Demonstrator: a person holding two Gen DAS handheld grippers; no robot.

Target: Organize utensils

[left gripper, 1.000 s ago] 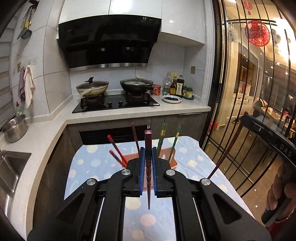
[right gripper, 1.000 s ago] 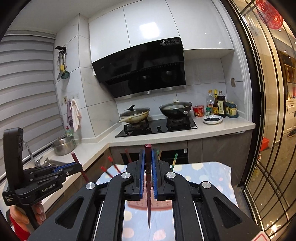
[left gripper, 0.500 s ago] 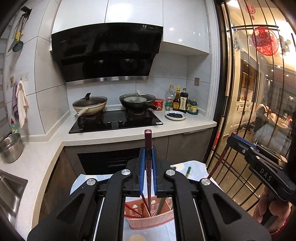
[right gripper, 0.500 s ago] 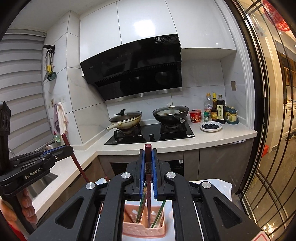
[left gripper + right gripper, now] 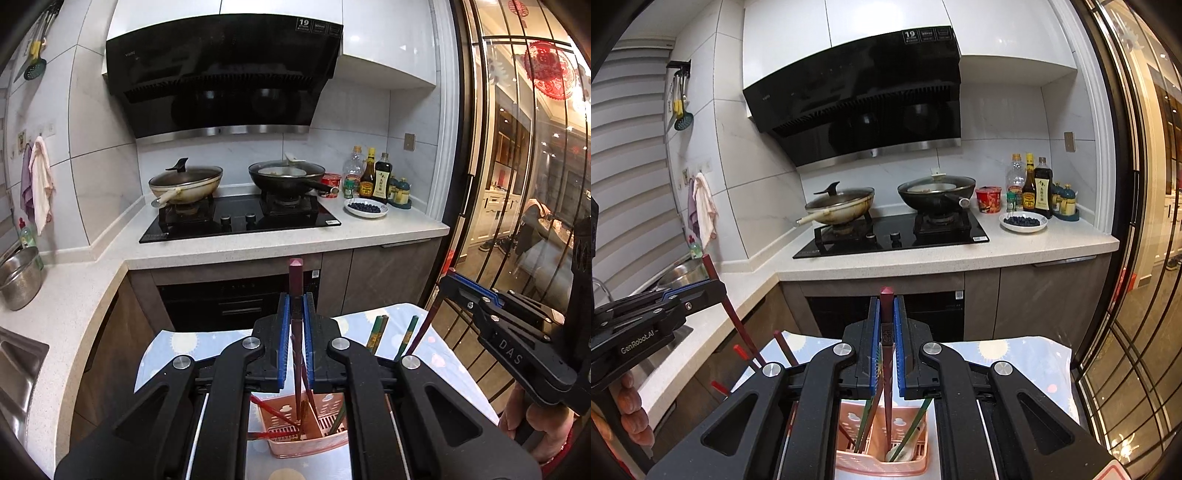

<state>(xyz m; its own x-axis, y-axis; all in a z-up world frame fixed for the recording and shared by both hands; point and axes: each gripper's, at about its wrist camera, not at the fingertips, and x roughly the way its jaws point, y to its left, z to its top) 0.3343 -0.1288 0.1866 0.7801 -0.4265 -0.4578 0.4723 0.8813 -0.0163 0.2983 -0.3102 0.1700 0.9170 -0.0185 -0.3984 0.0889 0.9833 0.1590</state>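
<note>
While each hand-held gripper, left (image 5: 294, 345) and right (image 5: 885, 354), pinches a chopstick (image 5: 295, 295) upright over the pink holder (image 5: 308, 441), lower both straight, tips inside one compartment, before letting go.

Both grippers now hang lower over the pink utensil basket (image 5: 306, 439), their maroon chopsticks' tips inside it.

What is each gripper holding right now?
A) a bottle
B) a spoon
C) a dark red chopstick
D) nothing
C: the left gripper and the right gripper each pinch a dark red chopstick upright over the pink basket.
</note>
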